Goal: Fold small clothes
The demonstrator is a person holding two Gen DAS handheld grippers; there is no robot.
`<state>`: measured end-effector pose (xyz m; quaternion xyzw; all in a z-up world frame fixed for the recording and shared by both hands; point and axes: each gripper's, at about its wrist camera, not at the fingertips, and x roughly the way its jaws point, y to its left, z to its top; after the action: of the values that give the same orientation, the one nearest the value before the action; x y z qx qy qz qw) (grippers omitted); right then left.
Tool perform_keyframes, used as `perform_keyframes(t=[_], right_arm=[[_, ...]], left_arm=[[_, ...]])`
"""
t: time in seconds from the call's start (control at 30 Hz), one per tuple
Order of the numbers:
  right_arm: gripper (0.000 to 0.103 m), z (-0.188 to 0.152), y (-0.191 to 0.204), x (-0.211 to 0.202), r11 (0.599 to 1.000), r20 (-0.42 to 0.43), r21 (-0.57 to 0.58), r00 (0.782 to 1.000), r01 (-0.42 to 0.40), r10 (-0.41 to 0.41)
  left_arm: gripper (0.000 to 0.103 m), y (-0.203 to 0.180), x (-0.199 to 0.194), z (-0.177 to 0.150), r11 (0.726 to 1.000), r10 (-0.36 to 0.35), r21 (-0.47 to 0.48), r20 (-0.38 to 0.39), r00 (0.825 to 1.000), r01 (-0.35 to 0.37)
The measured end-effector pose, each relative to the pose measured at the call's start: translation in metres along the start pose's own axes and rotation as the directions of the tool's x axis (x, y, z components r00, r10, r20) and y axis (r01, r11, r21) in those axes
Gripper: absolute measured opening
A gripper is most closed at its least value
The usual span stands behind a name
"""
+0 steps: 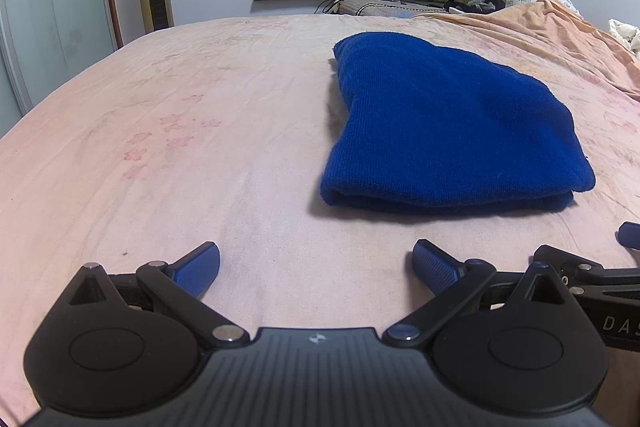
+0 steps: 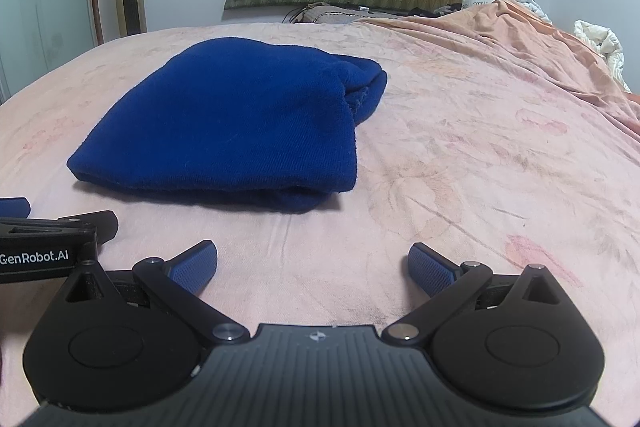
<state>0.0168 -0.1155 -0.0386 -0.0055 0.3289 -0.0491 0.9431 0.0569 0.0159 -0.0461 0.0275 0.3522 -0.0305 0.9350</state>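
You had the left gripper (image 1: 316, 269) and right gripper (image 2: 312, 269) both spread wide and empty, the folded blue garment (image 1: 444, 123) lay at one o'clock on the bedsheet (image 1: 160, 147), and a careless nudge risked undoing its layers.

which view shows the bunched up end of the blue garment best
The right wrist view: the blue garment turns its bunched, rolled end toward that camera at its far right corner. The left wrist view shows the same garment mostly as a smooth top and folded front edge.
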Motion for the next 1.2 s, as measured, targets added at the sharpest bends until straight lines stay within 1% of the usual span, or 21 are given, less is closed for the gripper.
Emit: perform_keyframes(t=[0.6,0.93,1.2], right_arm=[[0.103,0.000,0.000,0.000,1.000,0.000,-0.001,1.000,0.000,0.000],[0.103,0.000,0.000,-0.006,1.000,0.000,-0.013,1.000,-0.002,0.002],[0.103,-0.001,0.002,-0.011,1.000,0.002,-0.018,1.000,-0.007,0.007]], left_arm=[[0.103,0.000,0.000,0.000,1.000,-0.002,0.000,-0.004,1.000,0.002],[0.103,0.005,-0.007,0.002,1.000,-0.007,-0.021,-0.034,0.999,0.007],[0.103,0.007,-0.017,0.001,1.000,0.019,-0.014,-0.023,1.000,-0.019]])
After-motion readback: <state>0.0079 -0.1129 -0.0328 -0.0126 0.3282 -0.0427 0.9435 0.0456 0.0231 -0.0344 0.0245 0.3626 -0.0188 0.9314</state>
